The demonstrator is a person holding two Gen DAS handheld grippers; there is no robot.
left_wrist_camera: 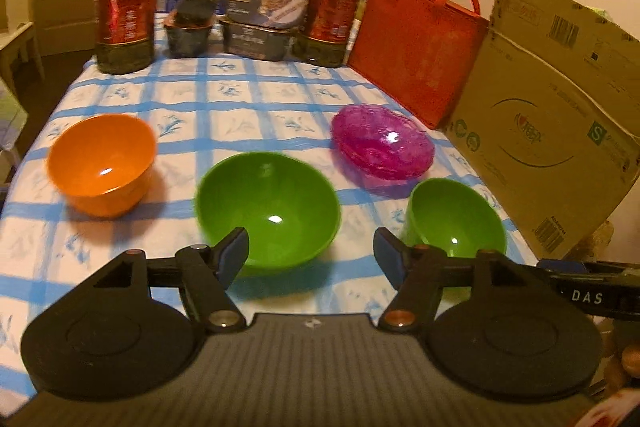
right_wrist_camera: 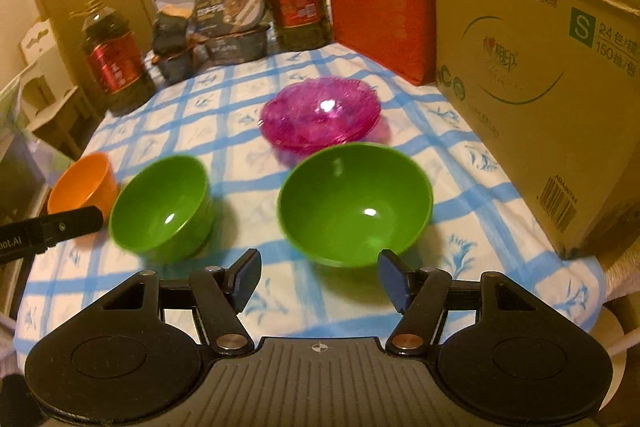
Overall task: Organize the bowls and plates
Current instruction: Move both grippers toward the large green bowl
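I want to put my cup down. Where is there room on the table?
Bare cloth lies between the orange bowl, the pink dishes and the oil bottles behind. The near edge before the green bowls is free too. The back row is crowded.

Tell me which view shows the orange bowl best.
Left wrist: the orange bowl sits whole and unblocked at left, inside visible. In the right wrist view the orange bowl is at the left edge, its near side hidden behind the left gripper's black body.

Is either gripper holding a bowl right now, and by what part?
Nothing is held. The left gripper and right gripper both stand open above the tablecloth, short of the bowls.
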